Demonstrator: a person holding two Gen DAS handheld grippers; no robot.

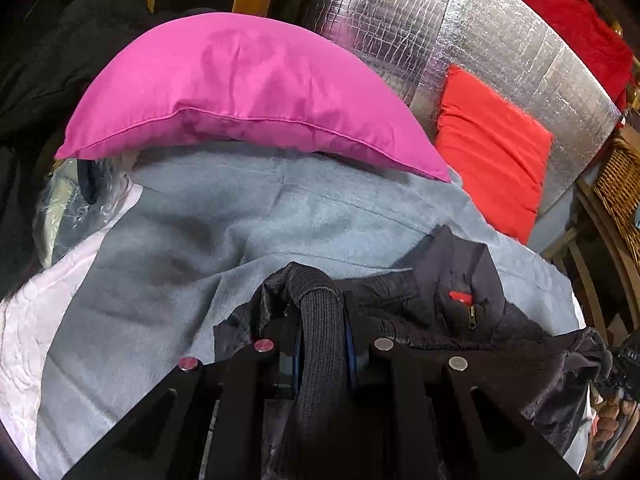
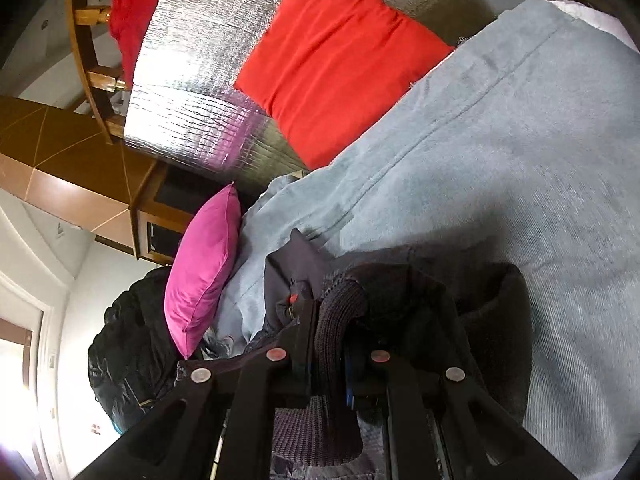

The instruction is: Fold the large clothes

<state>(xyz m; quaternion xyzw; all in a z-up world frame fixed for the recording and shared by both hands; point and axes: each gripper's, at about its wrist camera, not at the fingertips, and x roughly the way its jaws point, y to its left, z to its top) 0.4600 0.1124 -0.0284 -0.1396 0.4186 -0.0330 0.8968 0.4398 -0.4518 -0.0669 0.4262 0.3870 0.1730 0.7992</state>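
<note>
A dark navy jacket (image 1: 452, 312) with a zip and a small red tag lies on a grey-blue fleece blanket (image 1: 224, 236). My left gripper (image 1: 322, 312) is shut on the jacket's black ribbed knit hem, which runs up between its fingers. In the right wrist view my right gripper (image 2: 340, 320) is shut on another stretch of the ribbed hem, with the jacket (image 2: 296, 272) bunched just ahead on the blanket (image 2: 500, 152). The right view is rolled sideways. The rest of the jacket is hidden under the grippers.
A pink cushion (image 1: 240, 96) lies at the far end of the blanket, a red cushion (image 1: 492, 148) to its right against a silver foil panel (image 1: 500, 28). A black garment (image 2: 128, 352) is piled beside the pink cushion (image 2: 204, 264). A wicker chair (image 1: 620, 192) stands right.
</note>
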